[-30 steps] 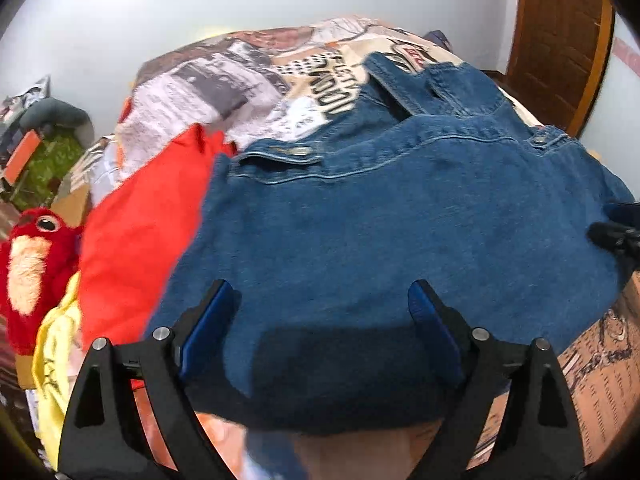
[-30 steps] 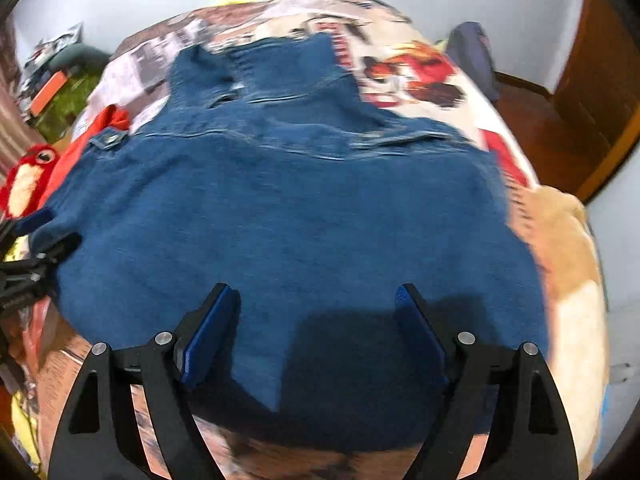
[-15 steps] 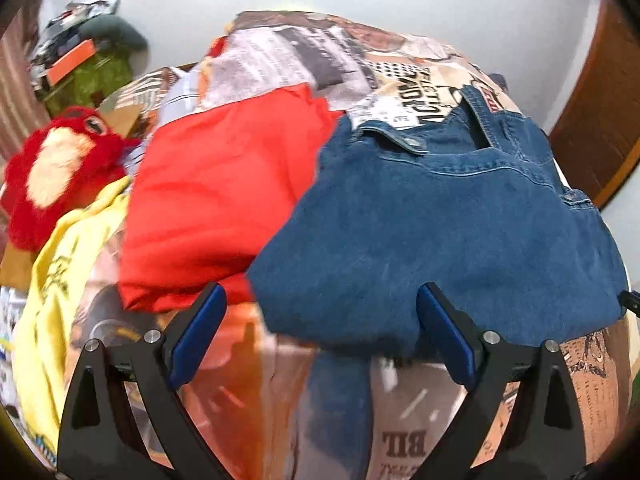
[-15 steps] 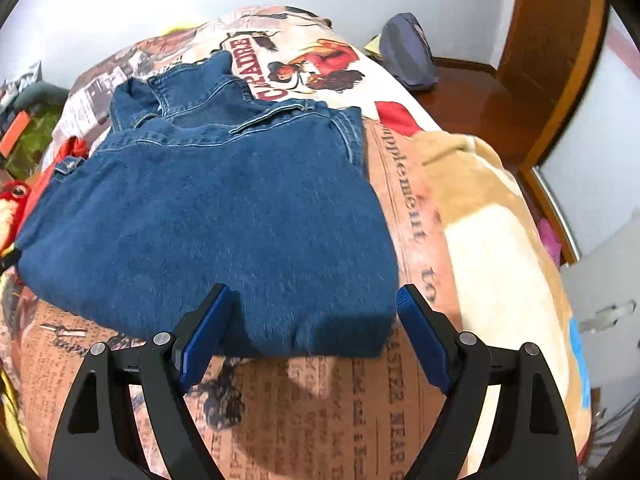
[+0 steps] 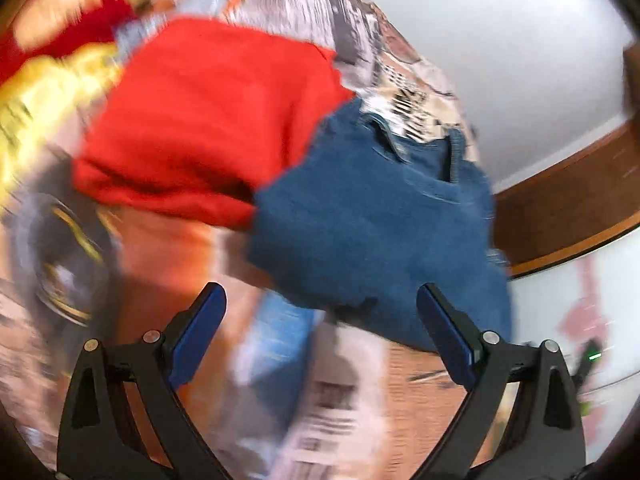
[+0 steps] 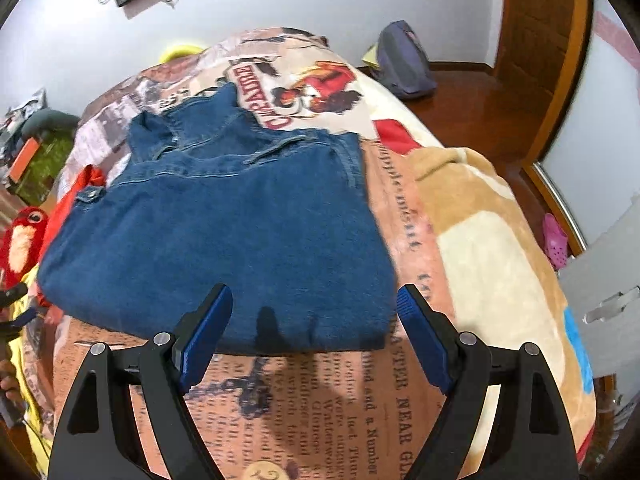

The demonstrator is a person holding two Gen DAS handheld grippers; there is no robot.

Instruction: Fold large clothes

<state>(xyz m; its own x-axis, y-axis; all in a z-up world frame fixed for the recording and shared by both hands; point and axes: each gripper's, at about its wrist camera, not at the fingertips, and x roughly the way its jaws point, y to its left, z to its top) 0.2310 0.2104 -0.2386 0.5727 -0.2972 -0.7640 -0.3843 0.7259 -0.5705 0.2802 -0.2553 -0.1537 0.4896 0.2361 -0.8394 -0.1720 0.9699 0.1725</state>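
Both tools, the left tool (image 5: 320, 328) and right tool (image 6: 314, 322), are held wide open and empty above the bed (image 6: 480, 240), where the folded jacket (image 6: 224, 232) should be smoothed flat and left neat.

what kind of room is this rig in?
Most likely a bedroom: a bed under a printed blanket carries the folded denim garment, with a red plush toy beside it and a wooden door behind.
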